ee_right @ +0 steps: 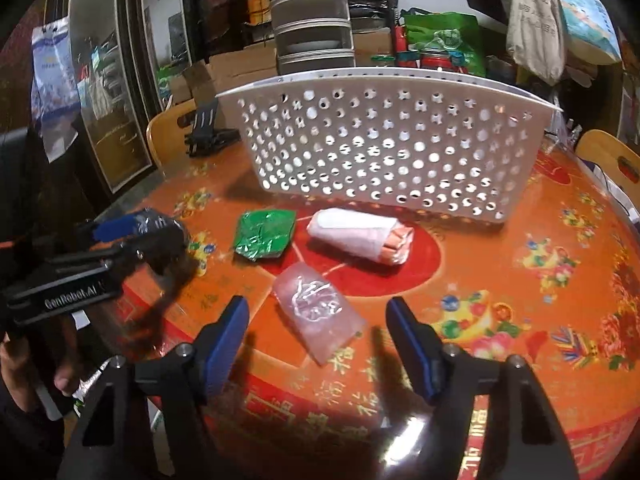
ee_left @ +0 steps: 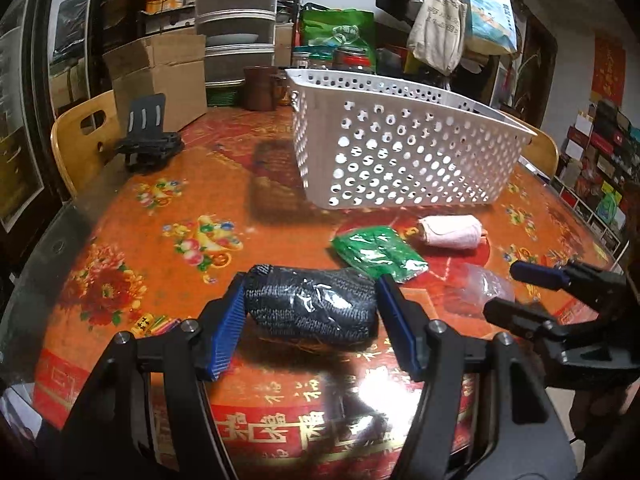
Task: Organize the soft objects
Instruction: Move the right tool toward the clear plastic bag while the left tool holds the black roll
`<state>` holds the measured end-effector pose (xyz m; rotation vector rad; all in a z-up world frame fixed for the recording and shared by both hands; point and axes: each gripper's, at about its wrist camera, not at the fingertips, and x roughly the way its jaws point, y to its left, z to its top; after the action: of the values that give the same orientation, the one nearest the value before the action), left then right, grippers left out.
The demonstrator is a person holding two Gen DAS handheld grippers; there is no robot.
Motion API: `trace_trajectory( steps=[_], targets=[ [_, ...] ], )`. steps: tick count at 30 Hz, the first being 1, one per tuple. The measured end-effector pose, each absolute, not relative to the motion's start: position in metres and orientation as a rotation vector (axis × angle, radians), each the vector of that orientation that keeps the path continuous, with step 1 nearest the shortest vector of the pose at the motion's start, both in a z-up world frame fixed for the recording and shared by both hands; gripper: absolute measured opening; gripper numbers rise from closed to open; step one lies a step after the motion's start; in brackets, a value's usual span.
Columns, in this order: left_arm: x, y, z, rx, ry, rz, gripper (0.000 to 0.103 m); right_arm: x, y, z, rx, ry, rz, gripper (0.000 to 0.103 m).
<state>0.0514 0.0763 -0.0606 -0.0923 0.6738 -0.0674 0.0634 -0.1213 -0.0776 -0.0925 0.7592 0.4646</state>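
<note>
Lying crosswise between the jaws of the left gripper [ee_left: 310,312] is a black knitted bundle in clear wrap [ee_left: 312,306], resting on the worktop; both blue pads press against its ends, so the jaws are pinching it. From the bundle, a green wrapped packet [ee_left: 378,254] lies at 1 o'clock, and a rolled white-and-pink cloth [ee_left: 450,232] sits further out at 2 o'clock. A clear plastic pouch [ee_right: 318,314] lies on the worktop ahead of the right gripper [ee_right: 318,330], whose jaws are spread, one finger on either side of the pouch's near end, neither pad touching it. In the right wrist view the packet is at 11 o'clock from the pouch and the cloth roll at 1 o'clock. A white perforated basket [ee_left: 400,152] stands at 12 o'clock beyond all four items.

Legible writing: "GenRobot.AI" in white on the body of the left gripper as seen from the right wrist view. The worktop [ee_left: 200,184] is round, under an orange-red cloth printed with flowers, fruit and gold Chinese characters. A black phone stand [ee_left: 150,136] sits at its 10 o'clock edge beside a wooden chair [ee_left: 84,136]. Behind are cardboard boxes [ee_left: 160,80], stacked drawers, jars and hanging tote bags [ee_left: 438,20] with print too blurred to read.
</note>
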Motion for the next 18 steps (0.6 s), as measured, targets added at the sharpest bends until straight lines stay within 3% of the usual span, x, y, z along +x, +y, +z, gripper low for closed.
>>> trace_trajectory(
  steps=[5, 18],
  targets=[
    [0.051, 0.075, -0.059, -0.099, 0.669, -0.068, 0.062, 0.066, -0.113, -0.086, -0.129, 0.768, 0.473, 0.041],
    [0.058, 0.065, -0.055, -0.085, 0.668, -0.076, 0.062, 0.06, -0.135, -0.077, -0.089, 0.727, 0.491, 0.038]
  ],
)
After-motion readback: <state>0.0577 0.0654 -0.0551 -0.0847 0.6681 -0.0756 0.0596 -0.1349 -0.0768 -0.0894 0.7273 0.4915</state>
